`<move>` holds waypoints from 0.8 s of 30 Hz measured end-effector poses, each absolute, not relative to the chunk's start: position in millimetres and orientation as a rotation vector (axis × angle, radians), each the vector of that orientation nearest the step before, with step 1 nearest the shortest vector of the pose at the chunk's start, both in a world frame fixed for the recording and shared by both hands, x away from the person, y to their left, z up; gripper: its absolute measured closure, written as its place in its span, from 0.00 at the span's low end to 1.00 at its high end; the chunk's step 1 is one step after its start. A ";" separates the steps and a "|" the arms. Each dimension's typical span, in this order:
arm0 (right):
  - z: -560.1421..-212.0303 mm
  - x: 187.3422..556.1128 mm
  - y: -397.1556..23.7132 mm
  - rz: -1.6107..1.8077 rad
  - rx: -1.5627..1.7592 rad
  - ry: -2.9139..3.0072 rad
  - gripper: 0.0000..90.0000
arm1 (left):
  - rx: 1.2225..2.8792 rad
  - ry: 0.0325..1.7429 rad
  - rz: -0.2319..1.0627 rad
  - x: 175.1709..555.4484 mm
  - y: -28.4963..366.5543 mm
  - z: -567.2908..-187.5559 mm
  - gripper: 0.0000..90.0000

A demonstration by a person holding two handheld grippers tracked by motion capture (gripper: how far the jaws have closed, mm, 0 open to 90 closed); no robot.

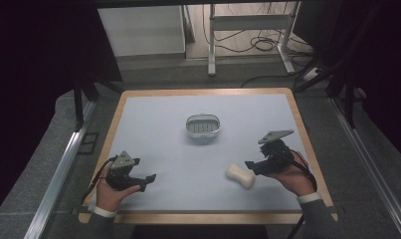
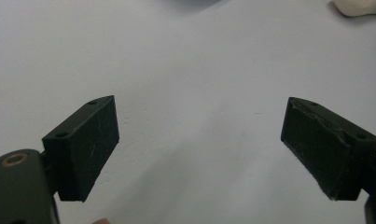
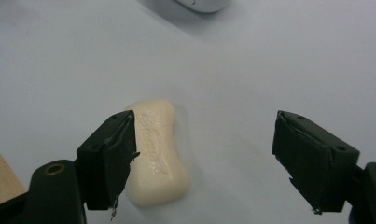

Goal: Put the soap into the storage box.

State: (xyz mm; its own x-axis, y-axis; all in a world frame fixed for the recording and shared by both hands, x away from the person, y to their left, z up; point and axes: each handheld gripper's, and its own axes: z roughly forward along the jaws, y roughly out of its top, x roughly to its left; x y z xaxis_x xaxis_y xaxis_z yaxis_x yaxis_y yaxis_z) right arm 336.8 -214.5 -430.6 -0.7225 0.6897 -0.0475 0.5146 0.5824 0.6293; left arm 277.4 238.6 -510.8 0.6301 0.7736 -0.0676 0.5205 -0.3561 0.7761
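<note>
Right gripper [image 1: 251,166]: held in the person's right hand [image 1: 292,174] near the table's front right, jaws pointing toward the middle of the table.
Right jaws: wide apart, nothing between the pads; in the right gripper view [image 3: 202,158] one jaw stands in front of the soap's edge, and whether it touches the bar cannot be told.
Bar of soap [image 1: 240,175]: cream, waisted shape with raised lettering on top, lying flat on the pale tabletop just beside the right gripper's tips; seen close in the right gripper view [image 3: 160,158] and at the top corner of the left gripper view [image 2: 360,5].
Left gripper [image 1: 147,180]: held in the person's left hand [image 1: 111,191] at the front left, well apart from the soap.
Left jaws: wide apart [image 2: 199,144], only bare tabletop between them, holding nothing.
Soap dish [image 1: 203,126]: oval, grey-rimmed with a slatted floor, standing at the table's middle, farther from the person than the soap.
Table [image 1: 158,124]: pale blue-grey surface with a wooden edge.
</note>
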 end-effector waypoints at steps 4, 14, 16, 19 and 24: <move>-432.1 339.3 -205.6 0.831 0.960 2.569 0.25 | 2.045 1.012 0.395 277.5 237.8 -511.3 0.13; -440.2 342.2 -188.0 0.725 0.913 2.659 0.26 | 2.038 1.012 0.392 276.7 239.0 -510.0 0.13; -444.3 343.7 -182.8 0.692 0.903 2.695 0.27 | 2.045 1.009 0.393 277.1 238.8 -510.4 0.13; -447.0 345.2 -179.3 0.657 0.897 2.711 0.27 | 2.052 1.007 0.391 277.2 238.1 -510.8 0.13; -454.5 348.6 -171.4 0.581 0.919 2.758 0.29 | 2.045 1.008 0.389 276.5 238.9 -509.9 0.13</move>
